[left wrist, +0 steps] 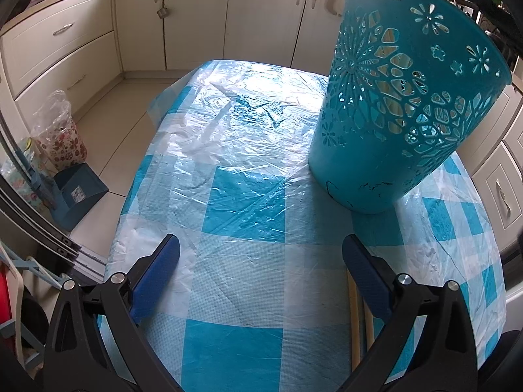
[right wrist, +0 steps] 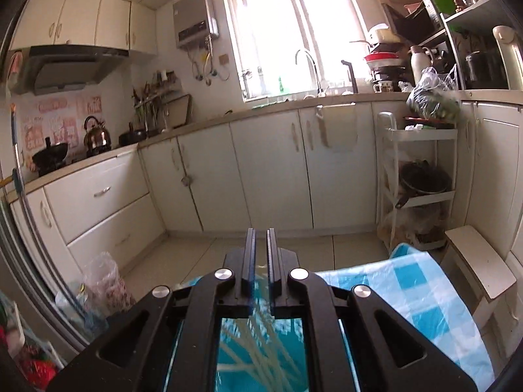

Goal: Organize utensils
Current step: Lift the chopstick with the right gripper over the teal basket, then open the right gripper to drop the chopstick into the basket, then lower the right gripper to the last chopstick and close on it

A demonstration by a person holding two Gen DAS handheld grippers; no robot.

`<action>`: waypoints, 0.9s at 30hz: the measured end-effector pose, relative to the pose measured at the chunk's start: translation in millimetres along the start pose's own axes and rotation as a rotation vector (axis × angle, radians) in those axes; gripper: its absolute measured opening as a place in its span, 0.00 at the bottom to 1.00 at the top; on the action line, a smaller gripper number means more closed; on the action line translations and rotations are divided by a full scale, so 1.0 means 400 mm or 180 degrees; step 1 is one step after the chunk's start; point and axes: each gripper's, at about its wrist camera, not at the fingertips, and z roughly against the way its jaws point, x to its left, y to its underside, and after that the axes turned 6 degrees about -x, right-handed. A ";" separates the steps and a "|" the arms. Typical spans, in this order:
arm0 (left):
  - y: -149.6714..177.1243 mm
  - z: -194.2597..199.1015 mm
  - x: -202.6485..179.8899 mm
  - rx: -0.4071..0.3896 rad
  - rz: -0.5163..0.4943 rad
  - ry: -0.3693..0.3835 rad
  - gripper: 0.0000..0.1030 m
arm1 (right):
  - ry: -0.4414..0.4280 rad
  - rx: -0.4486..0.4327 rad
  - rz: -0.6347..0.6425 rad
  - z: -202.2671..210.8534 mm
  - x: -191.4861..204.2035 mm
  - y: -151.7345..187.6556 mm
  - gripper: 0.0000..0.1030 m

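On checkered surface (left wrist: 242,202), teal basket (left wrist: 402,111) already holds pale sticks (chopsticks, I judge). Two more lie under my spread, empty left gripper (left wrist: 261,261). Right gripper (right wrist: 261,254) clenched, seemingly empty.

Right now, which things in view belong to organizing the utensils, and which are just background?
Job:
teal basket
chopsticks on the tablecloth
left gripper, open
right gripper, shut

Background:
kettle
dustpan
white cart
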 end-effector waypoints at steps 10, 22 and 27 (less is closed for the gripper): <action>0.000 -0.003 -0.001 0.0000 -0.0002 0.0003 0.93 | -0.0006 0.0302 -0.0154 0.179 -0.032 0.080 0.36; -0.001 0.002 0.012 -0.0028 0.0060 -0.0008 0.92 | 0.0041 0.1460 -0.0210 0.214 -0.056 0.339 0.36; -0.001 0.003 0.016 -0.0036 0.0088 -0.0004 0.92 | -0.0061 0.1605 -0.0086 0.203 -0.020 0.362 0.36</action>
